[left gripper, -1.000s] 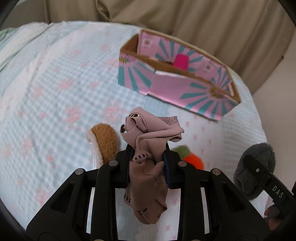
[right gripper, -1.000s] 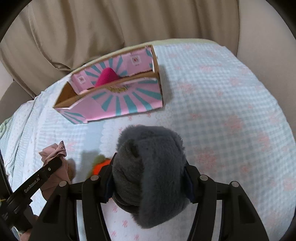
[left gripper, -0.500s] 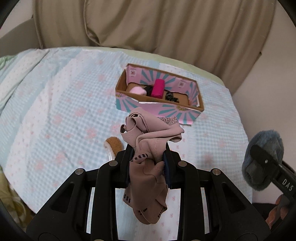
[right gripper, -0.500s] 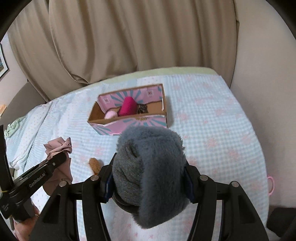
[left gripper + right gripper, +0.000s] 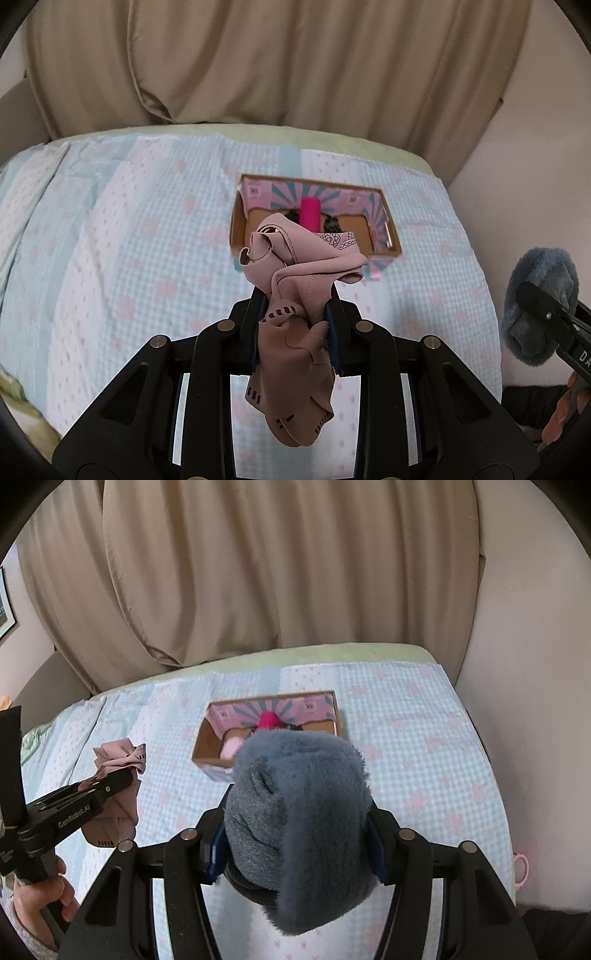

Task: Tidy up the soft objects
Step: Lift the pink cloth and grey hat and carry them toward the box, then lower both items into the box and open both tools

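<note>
Above the pink cardboard box (image 5: pixel 386 236), which is set on the checked bedspread (image 5: pixel 122 236), two soft items are held clear of the bed. The left gripper (image 5: pixel 295 325) is clamped on a crumpled dusty-pink fabric piece (image 5: pixel 295 295), whose loose tail is hung below the jaws. The right gripper (image 5: pixel 295 834) is clamped on a grey plush item (image 5: pixel 295 812), by which most of the box is hidden in the right wrist view. Inside the box, a magenta roll (image 5: pixel 309 218) and a pale pink item (image 5: pixel 232 747) are already lodged. Two risks are judged: the trailing fabric could be snagged on the box rim, and the bulky plush could be released blind and be dropped beside the box.
</note>
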A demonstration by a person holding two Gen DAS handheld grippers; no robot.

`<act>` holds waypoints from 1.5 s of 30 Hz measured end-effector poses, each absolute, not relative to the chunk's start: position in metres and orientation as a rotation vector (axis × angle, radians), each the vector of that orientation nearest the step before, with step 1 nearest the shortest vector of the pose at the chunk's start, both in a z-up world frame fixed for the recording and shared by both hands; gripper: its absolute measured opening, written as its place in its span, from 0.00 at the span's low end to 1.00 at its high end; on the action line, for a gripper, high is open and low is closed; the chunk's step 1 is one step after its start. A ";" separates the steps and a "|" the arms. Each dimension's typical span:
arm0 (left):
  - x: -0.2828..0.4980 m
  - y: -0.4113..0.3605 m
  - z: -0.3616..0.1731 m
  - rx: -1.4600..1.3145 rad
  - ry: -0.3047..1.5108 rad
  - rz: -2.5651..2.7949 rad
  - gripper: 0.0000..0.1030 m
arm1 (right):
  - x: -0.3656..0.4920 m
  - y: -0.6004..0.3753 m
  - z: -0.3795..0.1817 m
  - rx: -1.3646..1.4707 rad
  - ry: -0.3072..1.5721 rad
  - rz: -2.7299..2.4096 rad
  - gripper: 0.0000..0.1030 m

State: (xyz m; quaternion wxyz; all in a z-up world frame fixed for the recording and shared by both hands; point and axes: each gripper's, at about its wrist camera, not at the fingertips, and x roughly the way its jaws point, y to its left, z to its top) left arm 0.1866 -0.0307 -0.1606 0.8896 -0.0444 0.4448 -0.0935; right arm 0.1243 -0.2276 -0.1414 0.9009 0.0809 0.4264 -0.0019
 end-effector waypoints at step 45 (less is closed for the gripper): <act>0.498 -0.094 -0.335 0.187 1.296 -0.267 1.00 | 0.452 -0.249 -0.326 0.308 1.370 0.061 1.00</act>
